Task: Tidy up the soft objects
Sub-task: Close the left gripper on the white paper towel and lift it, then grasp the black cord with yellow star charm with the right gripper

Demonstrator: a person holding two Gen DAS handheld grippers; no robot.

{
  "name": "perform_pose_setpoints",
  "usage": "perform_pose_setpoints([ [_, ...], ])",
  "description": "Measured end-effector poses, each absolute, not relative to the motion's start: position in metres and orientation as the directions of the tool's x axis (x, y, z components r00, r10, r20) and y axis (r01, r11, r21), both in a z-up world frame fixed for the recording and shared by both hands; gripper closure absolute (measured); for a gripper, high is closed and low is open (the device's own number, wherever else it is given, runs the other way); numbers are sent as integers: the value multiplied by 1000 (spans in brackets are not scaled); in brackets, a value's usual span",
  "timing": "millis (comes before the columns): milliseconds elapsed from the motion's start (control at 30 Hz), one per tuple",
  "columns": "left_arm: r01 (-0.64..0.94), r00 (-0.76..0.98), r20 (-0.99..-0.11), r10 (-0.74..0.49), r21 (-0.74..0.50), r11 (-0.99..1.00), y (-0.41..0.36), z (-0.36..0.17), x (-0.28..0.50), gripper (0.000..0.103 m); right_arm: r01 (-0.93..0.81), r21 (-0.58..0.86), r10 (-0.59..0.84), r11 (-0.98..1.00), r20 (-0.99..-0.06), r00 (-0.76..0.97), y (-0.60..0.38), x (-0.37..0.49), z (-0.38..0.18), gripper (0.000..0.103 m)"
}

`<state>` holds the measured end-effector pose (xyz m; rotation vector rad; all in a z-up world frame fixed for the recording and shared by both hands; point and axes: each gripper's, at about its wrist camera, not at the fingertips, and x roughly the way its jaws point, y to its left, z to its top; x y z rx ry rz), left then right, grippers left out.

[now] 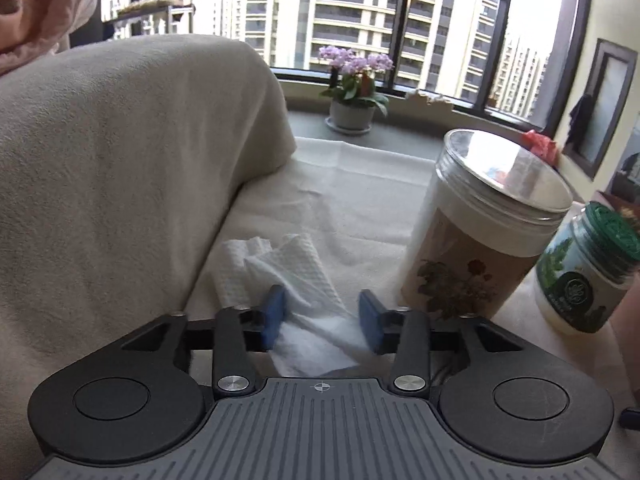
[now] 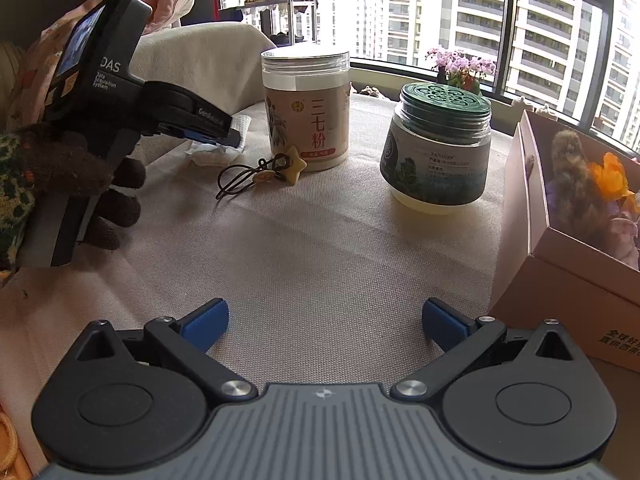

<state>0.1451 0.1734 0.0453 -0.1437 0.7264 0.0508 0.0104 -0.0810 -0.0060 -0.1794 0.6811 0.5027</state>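
**Spotter:** Between your left gripper (image 1: 322,320) fingers lies the white tissue (image 1: 292,276), crumpled on the cloth-covered table (image 2: 320,248) close against the draped cushion (image 1: 120,152). The blue pads stand apart on either side of it, with a gap on each side, so you are straddling it, not pinching it.

**Operator:** And my right one?

**Spotter:** Your right gripper (image 2: 325,322) is spread wide over bare cloth and holds nothing. The cardboard box (image 2: 560,264) sits just to its right, with soft things already inside; I judge the tissue belongs there.

**Operator:** What can go wrong?

**Spotter:** If you close too low, you may catch the tablecloth along with the tissue, and lifting would tug the cloth under the tall jar (image 1: 480,232) and the green-lidded jar (image 1: 588,268), which stand near your right pad. If you close on only one thin flap, the tissue could slip out or tear as you carry it. Swing wide toward the box and you risk knocking the tall jar, since it stands in the path. The star charm on its cord (image 2: 276,172) lies near that jar too; a dragged tissue could snag it.
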Motion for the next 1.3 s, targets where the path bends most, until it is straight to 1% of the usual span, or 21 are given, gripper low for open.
perform_pose_setpoints([
  [33, -78, 746, -666, -29, -130, 988, 172, 45, 147, 32, -500, 4, 386, 866, -641, 663, -81, 10, -6, 0],
  [67, -62, 743, -668, -36, -123, 990, 171, 44, 149, 31, -501, 6, 388, 865, -640, 663, -81, 10, -6, 0],
  [167, -42, 738, -674, 2, -43, 998, 163, 36, 145, 31, -503, 10, 393, 864, -639, 662, -82, 10, -7, 0],
  [233, -83, 738, -668, 93, 48, 995, 161, 32, 142, 38, -506, 13, 397, 863, -637, 661, -83, 9, -7, 0],
  [267, -112, 737, -660, 146, 94, 989, 163, 30, 141, 34, -507, 15, 400, 862, -636, 660, -84, 9, -6, 0],
  [300, -132, 738, -653, 170, 107, 985, 166, 30, 140, 32, -508, 18, 402, 861, -635, 660, -85, 9, -6, 0],
  [400, -150, 733, -664, 149, 56, 987, 177, 31, 142, 33, -509, 20, 405, 860, -635, 659, -85, 10, -6, 0],
  [500, -153, 745, -654, 132, 25, 988, 180, 31, 146, 33, -509, 20, 405, 860, -635, 658, -85, 10, -6, 0],
  [567, -143, 764, -635, 116, 9, 990, 180, 31, 144, 38, -509, 22, 405, 861, -634, 658, -85, 10, -6, 0],
  [600, -132, 777, -621, 102, -2, 991, 184, 30, 138, 46, -508, 21, 404, 861, -635, 658, -84, 10, -6, 0],
  [633, -122, 789, -608, 89, -14, 992, 184, 31, 136, 72, -508, 19, 402, 861, -636, 659, -84, 11, -6, 1],
  [667, -112, 800, -596, 67, -39, 993, 187, 31, 133, 88, -508, 15, 400, 861, -636, 660, -83, 11, -5, 4],
  [700, -91, 812, -582, 25, -83, 992, 192, 31, 129, 88, -510, 5, 397, 860, -635, 663, -81, 10, -4, 8],
  [800, -50, 826, -562, -52, -166, 985, 200, 32, 124, 88, -506, -45, 371, 862, -624, 688, -67, 15, 6, 9],
  [867, -33, 822, -563, -85, -197, 980, 202, 30, 124, 89, -508, -55, 370, 859, -620, 692, -52, 24, 15, 13],
  [967, -4, 822, -558, -117, -211, 977, 200, 28, 121, 88, -523, -65, 376, 850, -621, 688, -20, 43, 26, 18],
  [1033, 9, 820, -557, -132, -218, 976, 200, 27, 120, 88, -520, -96, 357, 849, -621, 698, 2, 55, 27, 23],
  [1100, 9, 822, -553, -139, -231, 973, 202, 26, 119, 88, -525, -122, 343, 842, -630, 697, 21, 66, 23, 33],
  [1233, 1, 816, -555, -161, -278, 960, 209, 22, 121, 88, -515, -136, 307, 846, -665, 681, 41, 89, 14, 40],
  [1300, 0, 816, -554, -164, -284, 959, 209, 22, 121, 88, -497, -113, 304, 861, -669, 679, 42, 95, 17, 60],
])
